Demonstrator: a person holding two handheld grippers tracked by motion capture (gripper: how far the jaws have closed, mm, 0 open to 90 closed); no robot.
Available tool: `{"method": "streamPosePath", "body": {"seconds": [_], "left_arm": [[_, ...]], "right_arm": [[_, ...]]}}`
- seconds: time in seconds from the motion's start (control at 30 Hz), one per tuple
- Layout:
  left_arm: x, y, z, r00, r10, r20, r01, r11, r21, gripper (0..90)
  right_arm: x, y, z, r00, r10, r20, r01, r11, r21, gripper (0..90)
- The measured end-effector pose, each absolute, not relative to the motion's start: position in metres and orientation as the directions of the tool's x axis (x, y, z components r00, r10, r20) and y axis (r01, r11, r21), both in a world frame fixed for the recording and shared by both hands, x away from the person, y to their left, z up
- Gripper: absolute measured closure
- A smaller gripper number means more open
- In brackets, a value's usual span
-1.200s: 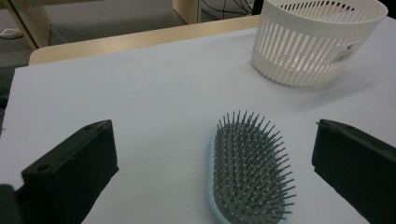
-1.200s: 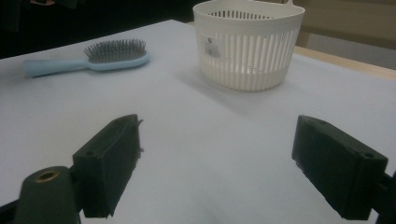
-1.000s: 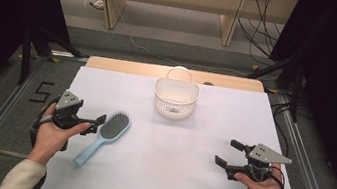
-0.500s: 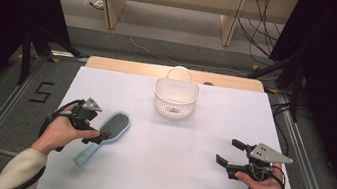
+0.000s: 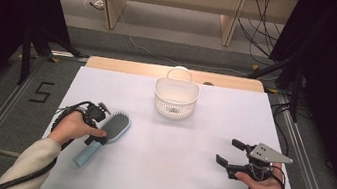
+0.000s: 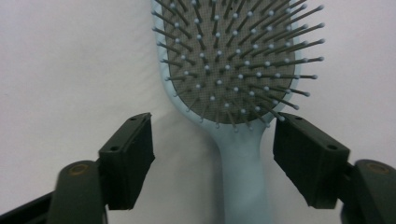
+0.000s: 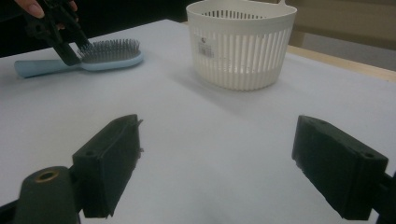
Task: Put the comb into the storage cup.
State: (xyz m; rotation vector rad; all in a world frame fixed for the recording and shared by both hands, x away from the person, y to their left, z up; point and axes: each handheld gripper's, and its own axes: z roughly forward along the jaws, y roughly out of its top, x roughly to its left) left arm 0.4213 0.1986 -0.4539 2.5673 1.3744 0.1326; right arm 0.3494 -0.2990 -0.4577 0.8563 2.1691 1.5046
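Where the high view looks down, the left gripper [image 5: 97, 117] sits over the neck of the light blue hairbrush [image 5: 102, 137] lying flat on the white tabletop [image 5: 169, 175], near a round white slotted basket [image 5: 175, 98]. In the left gripper view, its blocky black jaws have just been closing around the smooth handle, not pressing yet. In the right gripper view, the right gripper [image 7: 224, 163] is released over bare tabletop.

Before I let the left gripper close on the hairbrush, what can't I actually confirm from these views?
- Hairbrush neck: high view, hidden under the left gripper and hand.
- Handle end: left gripper view, cut off by the bottom edge.
- Basket contents: right gripper view, wall hides the inside; high view too small.
- Right gripper: open, over bare table.
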Motion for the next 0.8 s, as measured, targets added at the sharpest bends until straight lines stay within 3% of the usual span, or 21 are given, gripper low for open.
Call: {"method": "streamPosePath", "body": {"seconds": [0.43, 0.8], "left_arm": [[0.423, 0.194, -0.463, 0.56, 0.827, -0.051, 0.821, -0.546, 0.166, 47.2], [0.423, 0.187, -0.462, 0.551, 0.834, -0.027, 0.83, -0.545, 0.121, 56.4]], "right_arm": [[0.35, -0.299, -0.458, -0.749, 0.661, 0.04, 0.273, 0.253, 0.928, 16.4], [0.35, -0.299, -0.458, -0.749, 0.662, 0.041, 0.278, 0.257, 0.925, 16.4]]}}
